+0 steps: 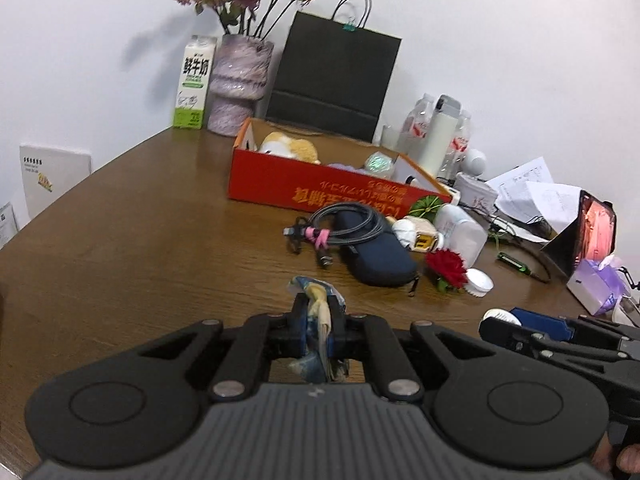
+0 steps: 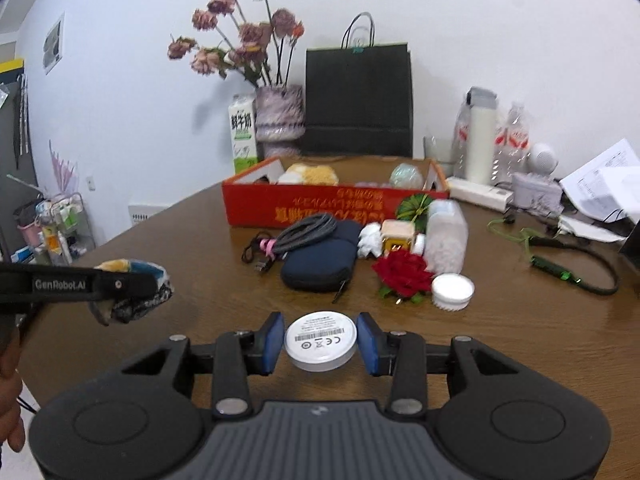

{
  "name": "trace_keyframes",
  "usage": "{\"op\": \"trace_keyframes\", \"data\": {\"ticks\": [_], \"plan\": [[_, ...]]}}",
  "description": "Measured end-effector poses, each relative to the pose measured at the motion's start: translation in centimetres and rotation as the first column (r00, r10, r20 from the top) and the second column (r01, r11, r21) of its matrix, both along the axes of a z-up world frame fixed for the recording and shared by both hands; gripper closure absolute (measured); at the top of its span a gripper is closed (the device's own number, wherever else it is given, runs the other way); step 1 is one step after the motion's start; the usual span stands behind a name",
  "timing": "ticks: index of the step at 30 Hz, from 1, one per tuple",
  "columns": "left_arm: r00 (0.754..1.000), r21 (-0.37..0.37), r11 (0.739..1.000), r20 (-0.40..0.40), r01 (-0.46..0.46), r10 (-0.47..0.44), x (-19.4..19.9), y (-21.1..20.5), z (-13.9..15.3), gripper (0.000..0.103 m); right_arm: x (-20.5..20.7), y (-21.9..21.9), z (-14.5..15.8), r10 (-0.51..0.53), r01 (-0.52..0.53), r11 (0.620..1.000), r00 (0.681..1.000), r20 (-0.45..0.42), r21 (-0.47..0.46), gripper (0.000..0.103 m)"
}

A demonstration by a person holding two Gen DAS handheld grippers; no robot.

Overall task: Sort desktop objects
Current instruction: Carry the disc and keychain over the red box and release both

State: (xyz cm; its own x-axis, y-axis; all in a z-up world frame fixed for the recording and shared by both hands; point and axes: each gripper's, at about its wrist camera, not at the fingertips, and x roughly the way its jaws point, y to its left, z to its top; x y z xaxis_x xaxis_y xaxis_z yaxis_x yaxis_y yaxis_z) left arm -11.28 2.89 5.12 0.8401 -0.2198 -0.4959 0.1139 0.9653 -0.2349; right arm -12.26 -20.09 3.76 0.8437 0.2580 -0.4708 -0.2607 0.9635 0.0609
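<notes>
Two things are carried at once, likely so both can go into the red box (image 2: 320, 204) in one trip. The left gripper (image 1: 319, 320) is clenched tight on a crumpled blue and cream wrapper (image 1: 316, 312), which is squeezed flat between the fingers and held above the desk (image 1: 140, 240). In the right wrist view that wrapper is seen hanging at the left, clear of the wood.

The right gripper (image 2: 320, 344) is grasping a white round disc (image 2: 321, 340) across its width, label side up, with the blue fingers (image 2: 271, 344) set against its rim on both sides; whether the disc is fully lifted or just skimming the desk cannot be told.

The red box sits open at the back of the desk, already holding a plush toy (image 1: 290, 146) and a shiny ball (image 1: 378, 164), so it is judged to be the sorting bin. Loose clutter is left in front of it: a coiled cable (image 2: 304, 232) lying on a dark pouch (image 2: 320, 264), a red rose (image 2: 402, 274) and a white cap (image 2: 452, 292) just beside the rose. Both grippers point toward the box.
</notes>
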Motion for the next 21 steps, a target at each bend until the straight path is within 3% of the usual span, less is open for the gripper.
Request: {"op": "trace_keyframes", "data": {"ticks": [5, 10, 15, 19, 21], "plan": [[1.0, -0.016, 1.0, 0.029, 0.001, -0.001, 0.2, -0.3, 0.8, 0.094, 0.2, -1.1, 1.1, -0.016, 0.015, 0.999, 0.999, 0.041, 0.03, 0.065], [0.997, -0.072, 0.997, 0.069, 0.031, -0.026, 3.3, -0.3, 3.3, 0.094, 2.3, -2.4, 2.6, -0.024, 0.018, 0.995, 0.998, 0.063, 0.096, 0.065], [0.987, -0.098, 0.994, 0.157, 0.054, -0.038, 9.6, -0.5, 7.1, 0.094, 6.7, -3.4, 6.6, -0.032, 0.012, 0.992, 0.987, 0.156, 0.128, 0.064], [0.986, -0.114, 0.992, 0.164, 0.062, -0.042, 15.7, -0.6, 9.4, 0.094, 12.2, -3.8, 9.8, -0.039, 0.011, 0.991, 0.977, 0.209, 0.135, 0.064], [0.987, -0.086, 0.994, 0.155, 0.065, -0.051, 19.7, -0.7, 10.5, 0.094, 16.3, -4.0, 11.3, -0.033, 0.004, 0.99, 0.978, 0.206, 0.138, 0.064]]}}
